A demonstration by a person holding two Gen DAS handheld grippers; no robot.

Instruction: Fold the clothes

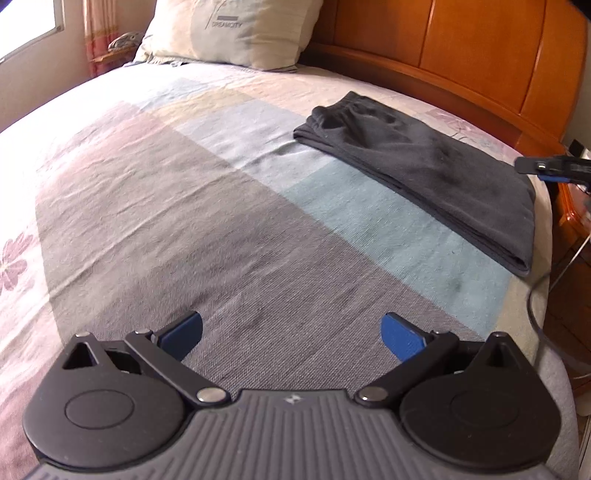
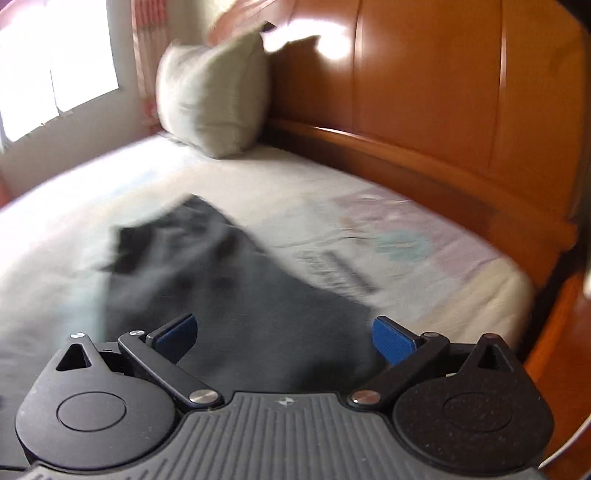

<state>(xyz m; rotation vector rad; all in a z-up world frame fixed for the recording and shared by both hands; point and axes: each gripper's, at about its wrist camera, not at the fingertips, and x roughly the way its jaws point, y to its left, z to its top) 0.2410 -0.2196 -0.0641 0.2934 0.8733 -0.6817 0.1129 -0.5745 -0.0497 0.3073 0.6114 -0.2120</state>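
A dark grey garment (image 1: pixel 424 166), folded into a long flat strip, lies on the bed near its right side in the left wrist view. My left gripper (image 1: pixel 291 334) is open over bare bedspread, well short of the garment and to its left. In the blurred right wrist view the same dark garment (image 2: pixel 229 288) lies just ahead of and beneath my right gripper (image 2: pixel 284 334), which is open with nothing between its blue fingers. The right gripper's tip (image 1: pixel 543 167) also pokes in at the right edge of the left wrist view, beside the garment's far end.
The bedspread (image 1: pixel 184 206) has pastel colour blocks and flowers. A pillow (image 1: pixel 236 29) leans at the head by a window. The wooden headboard (image 1: pixel 461 40) curves along the right side. A cable (image 1: pixel 535 295) hangs off the bed's right edge.
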